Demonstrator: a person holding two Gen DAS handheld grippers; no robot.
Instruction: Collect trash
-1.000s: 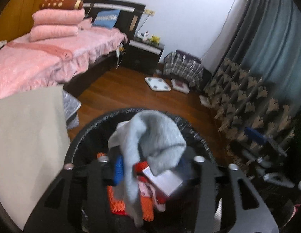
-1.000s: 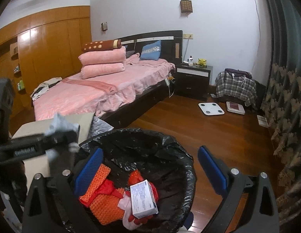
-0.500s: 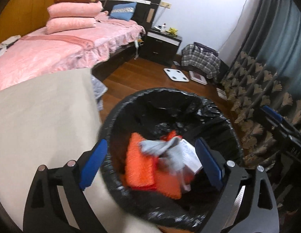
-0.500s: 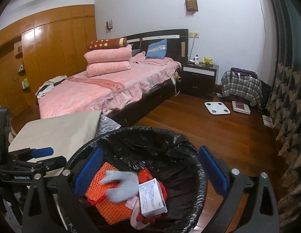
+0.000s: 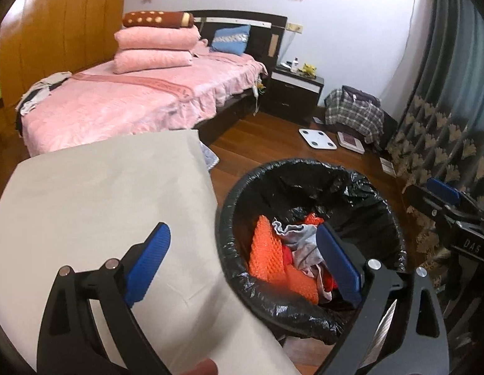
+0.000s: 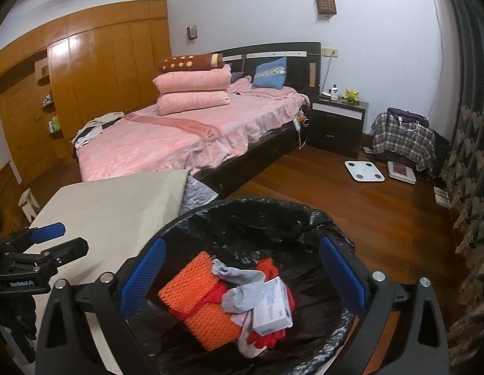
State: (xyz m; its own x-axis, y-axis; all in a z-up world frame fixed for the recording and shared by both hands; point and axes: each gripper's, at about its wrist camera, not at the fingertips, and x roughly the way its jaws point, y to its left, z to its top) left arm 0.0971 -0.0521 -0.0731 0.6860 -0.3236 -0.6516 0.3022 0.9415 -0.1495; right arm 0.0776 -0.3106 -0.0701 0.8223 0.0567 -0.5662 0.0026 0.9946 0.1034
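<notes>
Left gripper: fingers opening, already spread wide, nothing between the pads. One finger hangs over the worktop, the other over the bin mouth, so the tool straddles the worktop's near edge; a stance that suits an item just let go into the bin.

Right gripper: fingers spread wide and empty, poised above the bin opening and framing the contents. Judged to be idle, holding nothing back.

Grey sock: crumpled on top of the heap inside the bin, touching the orange mesh and the small box. It lies loose, free of both tools.

Orange foam mesh: folded pad toward the worktop side of the bin, under the sock's edge.

White carton: small printed box, tilted against the sock and some red material below it.

Trash bin: round, lined with a black bag whose rim folds over the lip, which keeps the liner open for drops. It stands on the wooden floor just beside the worktop's right edge, close enough for short carries.

Worktop: pale cloth-covered surface; the part in view carries no trash.

Judgement: the visible litter is already in the bin.
</notes>
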